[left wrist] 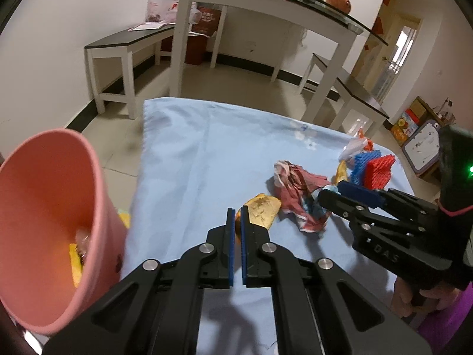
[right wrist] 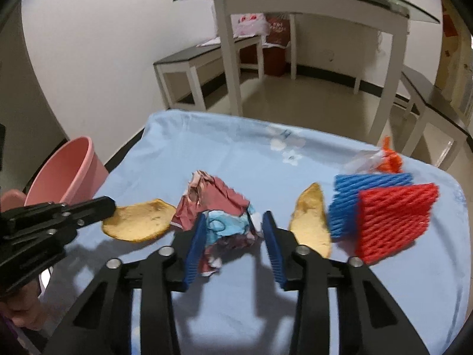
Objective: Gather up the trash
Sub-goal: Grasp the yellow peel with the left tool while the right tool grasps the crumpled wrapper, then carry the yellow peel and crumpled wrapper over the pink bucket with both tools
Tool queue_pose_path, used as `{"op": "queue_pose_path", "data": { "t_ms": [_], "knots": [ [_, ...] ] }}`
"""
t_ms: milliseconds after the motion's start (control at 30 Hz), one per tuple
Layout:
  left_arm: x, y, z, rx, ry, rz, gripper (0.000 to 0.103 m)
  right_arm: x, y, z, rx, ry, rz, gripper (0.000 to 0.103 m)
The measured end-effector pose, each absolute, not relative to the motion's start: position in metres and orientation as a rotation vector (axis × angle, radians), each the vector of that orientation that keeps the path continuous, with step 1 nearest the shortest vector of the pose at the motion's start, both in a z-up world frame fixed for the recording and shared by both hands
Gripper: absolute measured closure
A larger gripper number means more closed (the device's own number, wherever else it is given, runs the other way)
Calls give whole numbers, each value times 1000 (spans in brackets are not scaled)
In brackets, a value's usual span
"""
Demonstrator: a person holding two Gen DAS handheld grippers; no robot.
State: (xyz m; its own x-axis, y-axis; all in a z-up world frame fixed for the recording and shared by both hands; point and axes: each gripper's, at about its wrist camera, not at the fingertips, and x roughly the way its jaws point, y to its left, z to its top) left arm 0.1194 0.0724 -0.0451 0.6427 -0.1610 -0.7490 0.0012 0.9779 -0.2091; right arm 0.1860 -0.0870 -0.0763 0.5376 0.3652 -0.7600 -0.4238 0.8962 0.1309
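Observation:
My left gripper (left wrist: 238,217) is shut on the near edge of a yellow fruit peel (left wrist: 264,209), which also shows in the right wrist view (right wrist: 139,220). A pink bin (left wrist: 47,219) stands to its left with peel inside. My right gripper (right wrist: 233,230) is open, its fingers either side of a crumpled red and blue paper wrapper (right wrist: 218,207). A second peel (right wrist: 313,222), a blue foam net (right wrist: 343,204), a red foam net (right wrist: 393,219) and an orange net with clear plastic (right wrist: 384,156) lie to the right.
All this lies on a light blue cloth (left wrist: 192,162) over a low surface. Beyond it stand a white glass-topped table (left wrist: 266,3), dark-topped benches (left wrist: 130,41) and a tiled floor. Boxes (left wrist: 414,121) stand at the far right.

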Motion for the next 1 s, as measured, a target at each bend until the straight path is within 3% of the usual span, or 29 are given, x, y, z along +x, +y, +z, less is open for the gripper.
{"op": "queue_pose_path", "data": {
  "t_ms": [167, 1000],
  "knots": [
    [109, 82, -42, -203, 870, -57, 100, 180, -89, -74, -65, 868, 486, 87],
    [35, 123, 33, -273, 679, 141, 101, 131, -71, -1, -33, 718, 648, 88]
  ]
}}
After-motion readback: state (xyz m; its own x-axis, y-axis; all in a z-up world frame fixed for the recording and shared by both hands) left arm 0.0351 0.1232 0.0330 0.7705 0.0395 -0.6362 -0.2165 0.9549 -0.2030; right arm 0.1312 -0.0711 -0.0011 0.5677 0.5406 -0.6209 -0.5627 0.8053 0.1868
